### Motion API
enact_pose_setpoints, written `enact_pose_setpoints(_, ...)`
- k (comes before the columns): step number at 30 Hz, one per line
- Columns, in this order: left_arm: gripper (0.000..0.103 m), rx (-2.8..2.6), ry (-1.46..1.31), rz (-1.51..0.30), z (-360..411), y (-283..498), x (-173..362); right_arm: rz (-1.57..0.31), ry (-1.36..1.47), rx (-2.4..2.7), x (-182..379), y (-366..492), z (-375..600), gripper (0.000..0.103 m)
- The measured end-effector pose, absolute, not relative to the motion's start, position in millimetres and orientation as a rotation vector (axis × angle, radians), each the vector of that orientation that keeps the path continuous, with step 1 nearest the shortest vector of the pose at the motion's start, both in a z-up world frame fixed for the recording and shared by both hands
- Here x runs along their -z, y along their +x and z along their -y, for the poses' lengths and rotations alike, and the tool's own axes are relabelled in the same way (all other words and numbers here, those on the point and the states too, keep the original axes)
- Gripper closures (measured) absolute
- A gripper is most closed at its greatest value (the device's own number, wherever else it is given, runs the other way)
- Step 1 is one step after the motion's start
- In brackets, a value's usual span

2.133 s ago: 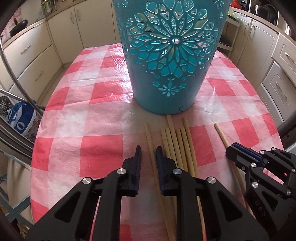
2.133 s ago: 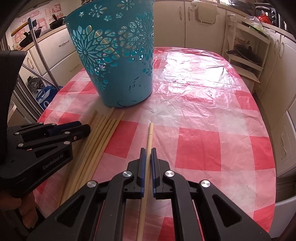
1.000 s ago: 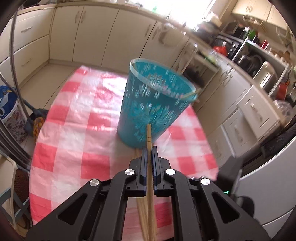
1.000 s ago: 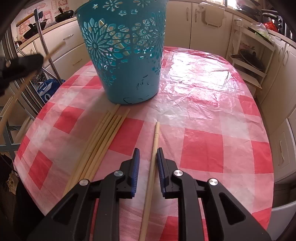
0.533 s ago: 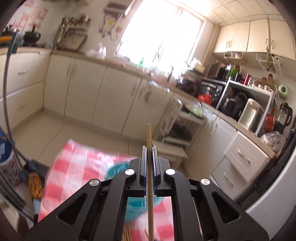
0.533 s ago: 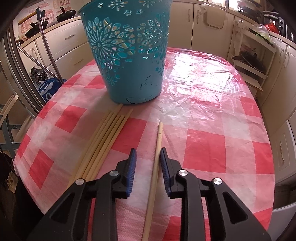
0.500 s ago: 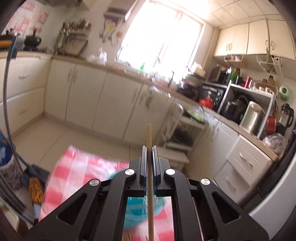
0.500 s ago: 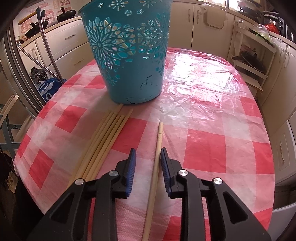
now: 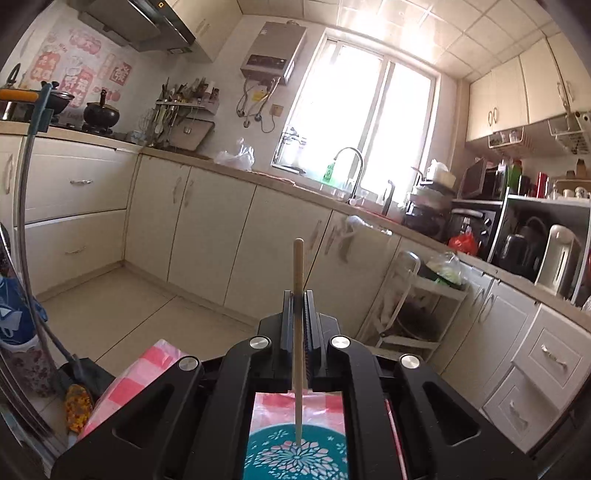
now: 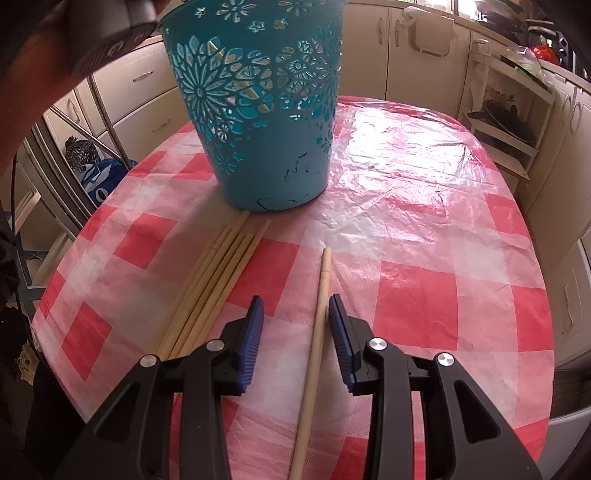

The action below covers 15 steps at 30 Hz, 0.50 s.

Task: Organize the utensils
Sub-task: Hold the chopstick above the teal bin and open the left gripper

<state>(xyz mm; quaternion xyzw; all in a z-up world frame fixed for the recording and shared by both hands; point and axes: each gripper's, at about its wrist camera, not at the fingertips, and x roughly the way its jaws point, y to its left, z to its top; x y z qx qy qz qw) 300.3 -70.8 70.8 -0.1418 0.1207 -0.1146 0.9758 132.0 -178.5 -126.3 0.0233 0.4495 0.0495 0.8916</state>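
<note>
My left gripper is shut on a wooden chopstick and points nearly level across the kitchen. The stick's lower end hangs over the teal cut-out bucket, seen between the gripper's arms. In the right wrist view the same teal bucket stands on the red-checked table. My right gripper hovers low over the cloth, its jaws opening. A single chopstick lies on the cloth between them, near the right pad but untouched. A bundle of several chopsticks lies to its left.
The left hand and its gripper body loom at the top left of the right wrist view. Cream cabinets ring the room. A wire shelf rack stands beyond the table's far right edge, and a metal chair frame at its left.
My left gripper rose and tilted up with the chopstick, so the bucket sank to the bottom of its view. My right gripper's jaws widened around the lone chopstick, which stayed on the cloth.
</note>
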Motion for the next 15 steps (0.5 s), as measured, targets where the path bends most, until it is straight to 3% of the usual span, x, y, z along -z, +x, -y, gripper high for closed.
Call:
enact_pose_setpoints(7, 0.098, 0.227, -0.183, -0.346, 68.8, 286.6, -37.6, -0.954, 0.170, -0.127, 124.8, 136.7, 191.9, 0.067)
enact_pose_setpoints(9, 0.094, 0.225, -0.173, -0.384, 65.5, 282.0, -29.0, -0.957, 0.185, -0.129, 124.7, 137.6, 192.9, 0.067)
enact_pose_setpoints(13, 0.065, 0.194, -0.177, -0.428, 48.2, 264.4, -13.6, -0.957, 0.174, -0.127, 124.3, 137.0, 189.7, 0.066)
enact_pose_setpoints(15, 0.059, 0.174, -0.183, -0.432, 36.6, 252.7, -7.6, -0.958, 0.180, -0.128, 124.2, 137.4, 189.6, 0.066)
